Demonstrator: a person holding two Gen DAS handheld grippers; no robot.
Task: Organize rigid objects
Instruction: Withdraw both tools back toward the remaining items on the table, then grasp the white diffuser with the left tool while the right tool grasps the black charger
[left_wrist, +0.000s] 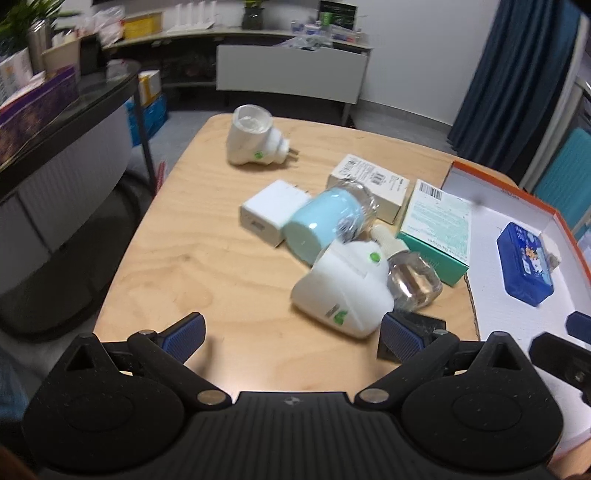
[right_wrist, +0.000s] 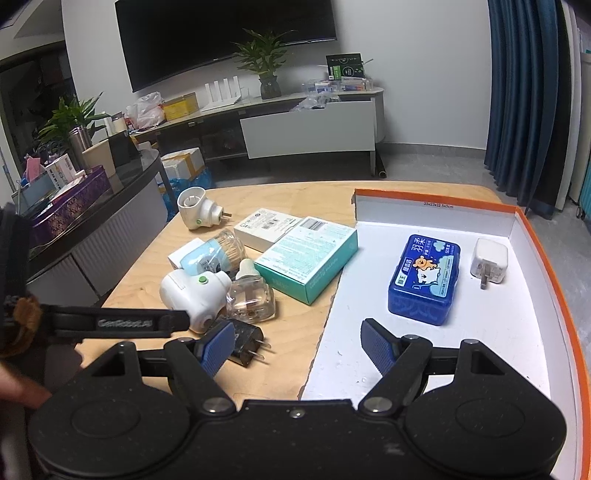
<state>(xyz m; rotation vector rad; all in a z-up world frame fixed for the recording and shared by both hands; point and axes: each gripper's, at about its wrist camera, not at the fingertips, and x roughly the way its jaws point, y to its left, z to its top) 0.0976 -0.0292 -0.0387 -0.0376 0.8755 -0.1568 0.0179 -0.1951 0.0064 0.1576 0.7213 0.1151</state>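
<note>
My left gripper (left_wrist: 291, 336) stands open low over the wooden table (left_wrist: 207, 266), with nothing between its fingers. Just ahead of its right finger lies a white plug-in vaporizer (left_wrist: 343, 291) with a clear bottle (left_wrist: 410, 280), and a black charger (left_wrist: 424, 328) sits behind that finger. My right gripper (right_wrist: 299, 347) is open too, straddling the near left edge of the orange-rimmed white tray (right_wrist: 436, 199). Its left finger is beside the black charger (right_wrist: 245, 341). Inside the tray lie a blue tin (right_wrist: 424, 280) and a white charger (right_wrist: 489, 264).
Loose on the table are a second white vaporizer (left_wrist: 255, 138), a white charger (left_wrist: 271, 214), a light blue cylinder (left_wrist: 325, 225), a small white box (left_wrist: 369, 184) and a teal box (left_wrist: 436, 236). A dark counter (left_wrist: 66, 122) stands to the left.
</note>
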